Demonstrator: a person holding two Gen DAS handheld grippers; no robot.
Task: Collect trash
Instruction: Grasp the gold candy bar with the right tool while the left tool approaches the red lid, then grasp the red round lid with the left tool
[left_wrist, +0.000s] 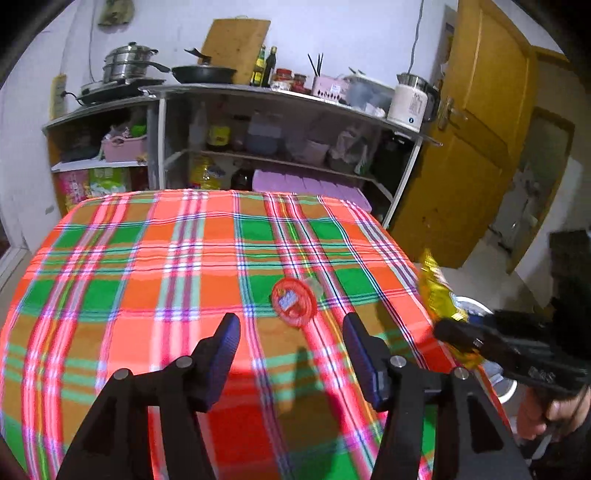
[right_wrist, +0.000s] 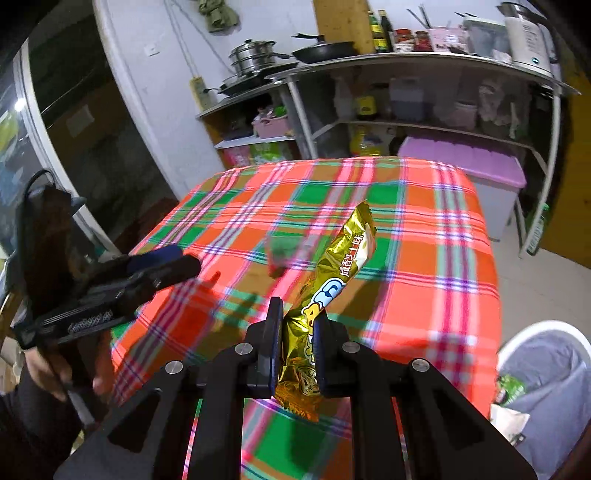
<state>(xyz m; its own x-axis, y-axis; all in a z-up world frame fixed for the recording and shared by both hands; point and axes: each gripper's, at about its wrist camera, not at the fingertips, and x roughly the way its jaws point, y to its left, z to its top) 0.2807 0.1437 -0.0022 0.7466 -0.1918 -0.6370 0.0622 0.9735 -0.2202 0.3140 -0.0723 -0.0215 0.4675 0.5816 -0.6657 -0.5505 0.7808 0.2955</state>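
Note:
A round red lid-like wrapper (left_wrist: 294, 302) lies on the plaid tablecloth (left_wrist: 147, 258), just ahead of my open, empty left gripper (left_wrist: 291, 334). In the right wrist view it is a blurred patch (right_wrist: 284, 253). My right gripper (right_wrist: 298, 325) is shut on a gold snack wrapper (right_wrist: 332, 273), held upright above the table's near right part. That wrapper (left_wrist: 437, 291) and the right gripper (left_wrist: 448, 334) show at the right edge of the left wrist view. My left gripper (right_wrist: 184, 264) shows at the left of the right wrist view.
A white bin with a grey bag liner (right_wrist: 546, 373) holding some trash stands on the floor to the right of the table; it shows partly in the left wrist view (left_wrist: 469, 306). Kitchen shelves (left_wrist: 280, 110) stand behind the table, a yellow door (left_wrist: 472, 140) at right.

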